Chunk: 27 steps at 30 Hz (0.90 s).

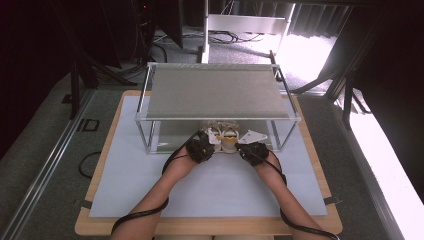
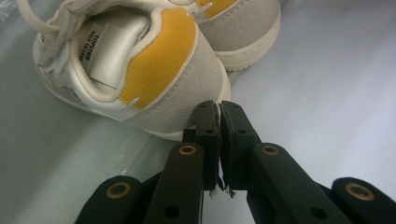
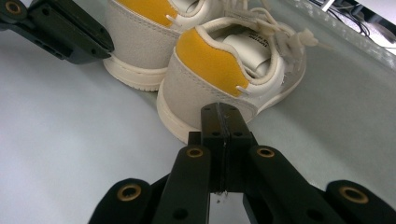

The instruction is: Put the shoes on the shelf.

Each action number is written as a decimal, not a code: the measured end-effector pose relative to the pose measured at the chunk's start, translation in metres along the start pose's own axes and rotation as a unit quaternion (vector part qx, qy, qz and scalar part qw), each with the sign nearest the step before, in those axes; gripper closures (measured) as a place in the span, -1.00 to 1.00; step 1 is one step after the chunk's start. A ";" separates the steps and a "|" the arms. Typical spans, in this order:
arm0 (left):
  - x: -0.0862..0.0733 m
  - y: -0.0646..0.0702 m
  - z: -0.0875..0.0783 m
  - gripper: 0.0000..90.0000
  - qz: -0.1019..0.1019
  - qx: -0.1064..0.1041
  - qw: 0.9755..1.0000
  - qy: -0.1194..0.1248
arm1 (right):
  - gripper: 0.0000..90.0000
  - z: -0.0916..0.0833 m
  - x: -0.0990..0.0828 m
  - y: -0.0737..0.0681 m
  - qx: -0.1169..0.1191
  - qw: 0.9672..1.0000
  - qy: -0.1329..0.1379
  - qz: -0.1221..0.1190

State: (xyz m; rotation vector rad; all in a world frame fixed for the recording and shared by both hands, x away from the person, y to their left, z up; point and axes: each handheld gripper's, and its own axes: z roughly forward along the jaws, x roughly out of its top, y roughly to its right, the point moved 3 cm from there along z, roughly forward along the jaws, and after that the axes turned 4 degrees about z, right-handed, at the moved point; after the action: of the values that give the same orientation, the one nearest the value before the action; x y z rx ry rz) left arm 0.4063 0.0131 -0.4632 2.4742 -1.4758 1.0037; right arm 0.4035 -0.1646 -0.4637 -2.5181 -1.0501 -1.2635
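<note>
Pressing against the heels of two small shoes (image 1: 223, 138) under the low shelf (image 1: 215, 92), left gripper (image 2: 219, 109) and right gripper (image 3: 223, 112) both with jaws pressed together, empty; probably closed as blunt pushers, nudging the pair along the table (image 1: 150, 170).

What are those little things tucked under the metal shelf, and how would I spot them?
Find the metal shelf on the white mat. Under its front edge, between the two black grippers, stand small cream shoes. Their yellow heel patches set them apart.

Grey carpet floor (image 1: 50, 145), bright sunlight (image 1: 305, 50) beyond table.
</note>
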 end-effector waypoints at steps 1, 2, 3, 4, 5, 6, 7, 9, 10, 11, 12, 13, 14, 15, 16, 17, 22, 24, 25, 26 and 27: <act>0.000 -0.002 0.001 0.91 -0.001 0.002 1.000 -0.003 | 0.99 0.001 0.001 0.000 -0.001 1.000 -0.001 0.003; 0.000 -0.004 0.002 0.91 0.000 0.002 1.000 -0.006 | 0.99 0.004 0.002 0.000 -0.002 1.000 -0.001 0.003; 0.001 -0.005 0.004 0.91 -0.001 0.004 1.000 -0.007 | 0.99 0.006 0.003 0.000 -0.006 1.000 -0.002 0.002; 0.000 -0.007 0.005 0.91 -0.001 0.007 1.000 -0.008 | 0.99 0.008 0.004 0.000 -0.010 1.000 0.000 0.002; 0.000 -0.009 0.008 0.91 0.001 0.008 1.000 -0.011 | 0.99 0.010 0.004 0.000 -0.011 1.000 0.001 0.005; 0.000 -0.010 0.009 0.91 -0.003 0.008 1.000 -0.010 | 0.99 0.013 0.004 0.000 -0.011 1.000 0.001 0.009; 0.000 -0.011 0.011 0.90 -0.008 0.007 1.000 -0.007 | 0.99 0.015 0.004 0.000 -0.012 1.000 0.002 0.011; 0.000 -0.013 0.012 0.89 -0.012 0.001 1.000 -0.005 | 0.99 0.018 0.005 0.002 -0.014 1.000 0.002 0.019; 0.001 -0.014 0.012 0.87 -0.011 0.002 1.000 -0.005 | 0.99 0.019 0.005 0.002 -0.013 1.000 0.002 0.023; 0.001 -0.013 0.012 0.87 -0.009 0.003 1.000 -0.006 | 0.98 0.019 0.006 0.002 -0.015 1.000 0.003 0.025; 0.001 -0.013 0.012 0.85 -0.005 0.003 1.000 -0.007 | 0.94 0.019 0.005 0.002 -0.013 1.000 0.004 0.027; 0.001 -0.012 0.011 0.82 -0.004 0.007 1.000 -0.005 | 0.88 0.019 0.005 0.002 -0.010 1.000 0.006 0.026; 0.001 -0.011 0.010 0.81 -0.005 0.008 1.000 -0.002 | 0.86 0.018 0.004 0.001 -0.007 1.000 0.007 0.027; 0.000 -0.010 0.008 0.81 -0.006 0.008 1.000 0.001 | 0.86 0.017 0.003 0.000 -0.008 1.000 0.008 0.025; -0.001 -0.009 0.007 0.79 -0.009 0.010 1.000 0.005 | 0.84 0.016 0.001 0.000 -0.005 1.000 0.008 0.026; -0.002 -0.008 0.006 0.71 -0.012 0.011 1.000 0.009 | 0.77 0.015 0.000 -0.001 -0.002 1.000 0.009 0.024; -0.009 -0.002 0.000 0.55 -0.024 -0.006 1.000 0.015 | 0.27 0.008 -0.007 -0.004 0.019 0.999 0.008 0.024; -0.012 0.002 -0.004 0.38 -0.021 -0.011 0.999 0.022 | 0.04 0.004 -0.009 -0.006 0.021 0.999 0.011 0.021; -0.013 0.003 -0.005 0.35 -0.022 -0.015 0.999 0.025 | -0.11 0.002 -0.011 -0.007 0.025 0.999 0.011 0.023; -0.014 0.004 -0.007 0.30 -0.025 -0.017 0.999 0.026 | -0.18 0.000 -0.011 -0.007 0.024 0.999 0.013 0.025; -0.015 0.006 -0.008 0.19 -0.028 -0.019 0.999 0.028 | -0.25 -0.002 -0.012 -0.007 0.025 0.999 0.020 0.029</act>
State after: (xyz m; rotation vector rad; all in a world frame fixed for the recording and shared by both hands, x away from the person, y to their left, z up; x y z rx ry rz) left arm 0.3928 0.0245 -0.4670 2.4259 -1.3875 1.0158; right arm 0.3928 -0.1669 -0.4724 -2.4568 -0.9799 -1.2505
